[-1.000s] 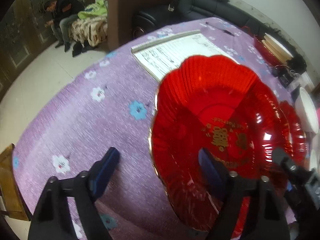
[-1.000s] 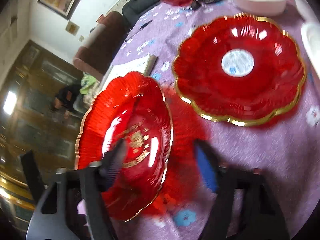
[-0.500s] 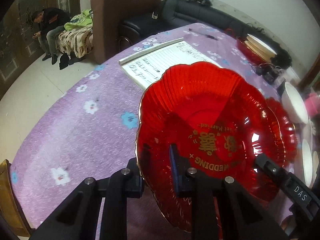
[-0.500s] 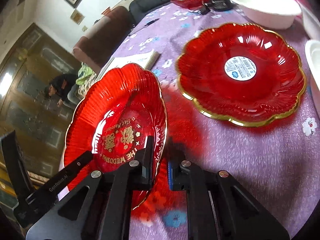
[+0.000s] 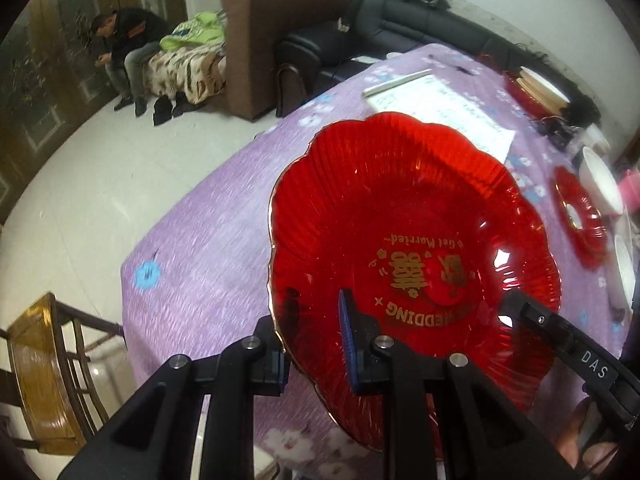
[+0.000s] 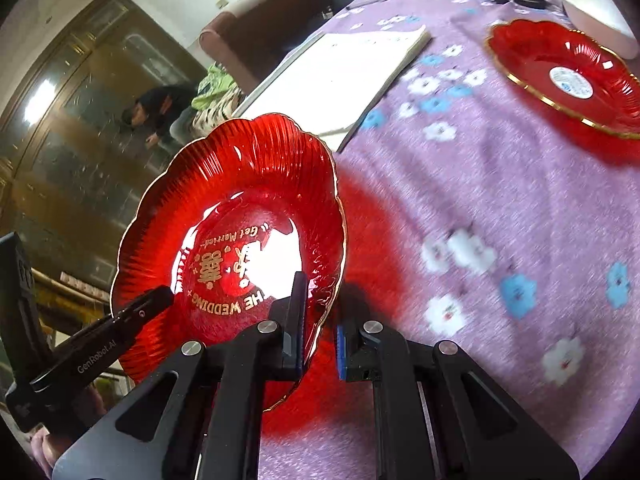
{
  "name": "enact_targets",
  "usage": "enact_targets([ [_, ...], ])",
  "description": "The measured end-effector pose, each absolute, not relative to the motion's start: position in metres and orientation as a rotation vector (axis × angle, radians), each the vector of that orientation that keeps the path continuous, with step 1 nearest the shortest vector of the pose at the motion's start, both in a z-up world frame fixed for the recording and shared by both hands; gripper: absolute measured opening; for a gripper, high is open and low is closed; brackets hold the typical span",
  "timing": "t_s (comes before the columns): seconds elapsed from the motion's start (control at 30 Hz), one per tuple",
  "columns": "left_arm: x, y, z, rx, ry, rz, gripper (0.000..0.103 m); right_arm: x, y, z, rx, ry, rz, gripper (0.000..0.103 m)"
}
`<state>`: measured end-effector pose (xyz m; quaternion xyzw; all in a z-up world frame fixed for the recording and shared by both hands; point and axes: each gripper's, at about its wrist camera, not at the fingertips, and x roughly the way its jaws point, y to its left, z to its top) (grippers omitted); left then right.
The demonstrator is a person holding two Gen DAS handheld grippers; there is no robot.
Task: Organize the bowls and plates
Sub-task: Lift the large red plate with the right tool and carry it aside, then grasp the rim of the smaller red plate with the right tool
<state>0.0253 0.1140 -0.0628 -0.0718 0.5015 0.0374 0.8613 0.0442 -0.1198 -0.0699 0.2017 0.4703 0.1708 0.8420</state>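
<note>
Here the purple flowered tablecloth [image 6: 520, 184] spreads ahead of and below both claws. Over it, a red scalloped plate [image 5: 400, 216] printed with gold wedding lettering is lifted and tilted, gripped on two sides of its rim. The left claw [image 5: 314, 344] pinches the near rim, one pad inside the dish and one behind it. The right claw [image 6: 318, 328] clamps the opposite edge, its fingers pressed together on the gold-trimmed rim. Beyond the right claw, up and to its right, a second red plate [image 6: 560, 76] with a white label lies flat on the cloth, just beside a white bowl [image 6: 596, 12]. A white notepad [image 6: 336, 76] lies farther ahead, behind the lifted plate.
</note>
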Motion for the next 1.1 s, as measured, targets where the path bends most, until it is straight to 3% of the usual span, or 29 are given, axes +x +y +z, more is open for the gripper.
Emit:
enact_targets([
  [0.27, 0.019, 0.111, -0.068, -0.149, 1.054, 0.062, 0.027, 0.046, -0.119, -0.069, 0.440, 1.010, 0.386, 0.018],
  [0.33, 0.009, 0.117, -0.065, -0.147, 1.062, 0.059, 0.046, 0.039, -0.121, -0.067, 0.413, 1.007, 0.388, 0.024],
  [0.37, 0.005, 0.119, -0.063, -0.136, 1.068, 0.068, 0.065, 0.037, -0.124, -0.065, 0.410, 0.992, 0.391, 0.026],
  [0.4, -0.001, 0.120, -0.060, -0.119, 1.055, 0.074, 0.075, 0.033, -0.130, -0.063, 0.412, 0.974, 0.388, 0.032],
  [0.47, -0.012, 0.122, -0.055, -0.086, 1.022, 0.084, 0.075, 0.027, -0.144, -0.057, 0.418, 0.931, 0.366, 0.040],
  [0.57, -0.030, 0.128, -0.045, -0.070, 1.012, 0.052, 0.075, 0.017, -0.170, -0.049, 0.440, 0.871, 0.353, 0.044],
  [0.8, -0.035, 0.130, 0.013, -0.089, 0.855, -0.001, 0.077, 0.016, -0.258, -0.042, 0.614, 0.790, 0.157, 0.044],
  [0.93, 0.002, 0.088, 0.047, -0.101, 0.831, -0.156, 0.080, 0.023, -0.297, -0.041, 0.783, 0.771, 0.078, 0.044],
  [1.03, 0.054, 0.041, 0.056, -0.138, 0.925, -0.287, 0.080, 0.032, -0.312, -0.046, 0.907, 0.763, 0.057, 0.045],
  [1.1, 0.088, 0.009, 0.053, -0.154, 0.993, -0.357, 0.080, 0.040, -0.319, -0.055, 1.008, 0.779, 0.050, 0.053],
])
